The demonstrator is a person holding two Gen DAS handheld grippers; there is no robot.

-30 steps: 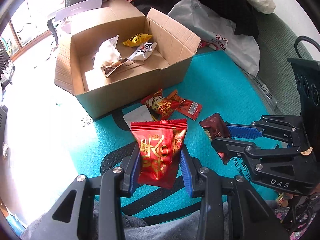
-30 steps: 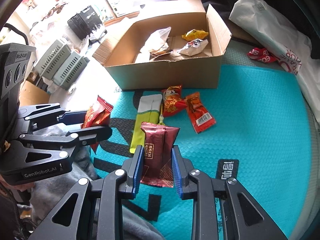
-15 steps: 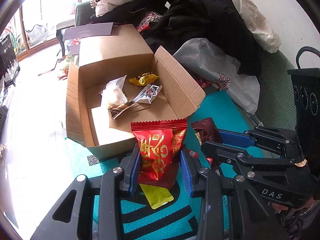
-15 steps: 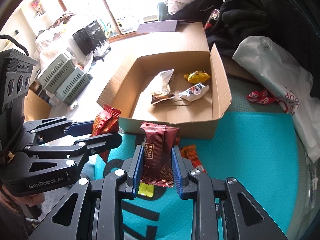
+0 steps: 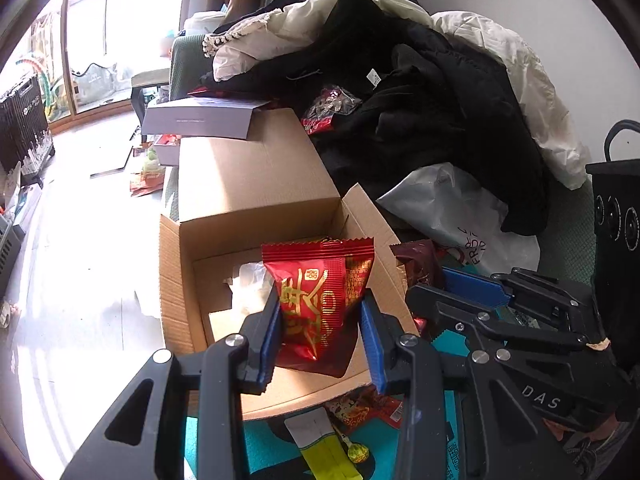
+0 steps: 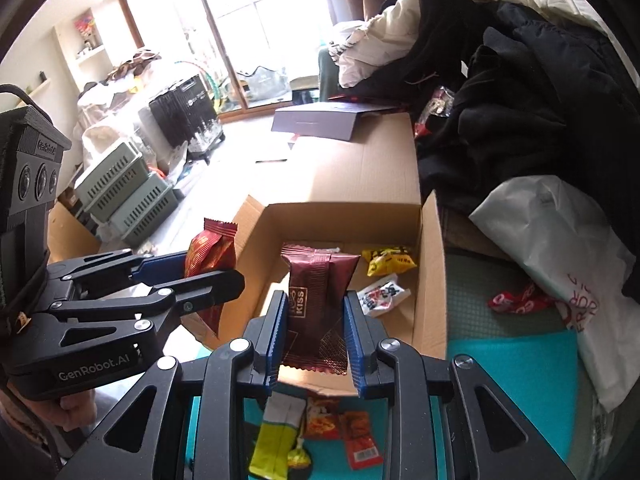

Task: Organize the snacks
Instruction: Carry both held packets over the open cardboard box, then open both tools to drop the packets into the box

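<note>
A few snacks lie already in the cardboard box [image 6: 434, 264], among them a yellow packet [image 6: 388, 259]. Several wait on the teal mat [image 6: 516, 368] by the box's near edge, such as a green sachet [image 6: 276, 436]. The left gripper [image 5: 320, 340] clenches a red packet [image 5: 320, 300] above the box's near wall; the right gripper [image 6: 316, 332] clenches a brown packet [image 6: 316, 300] there too.
</note>
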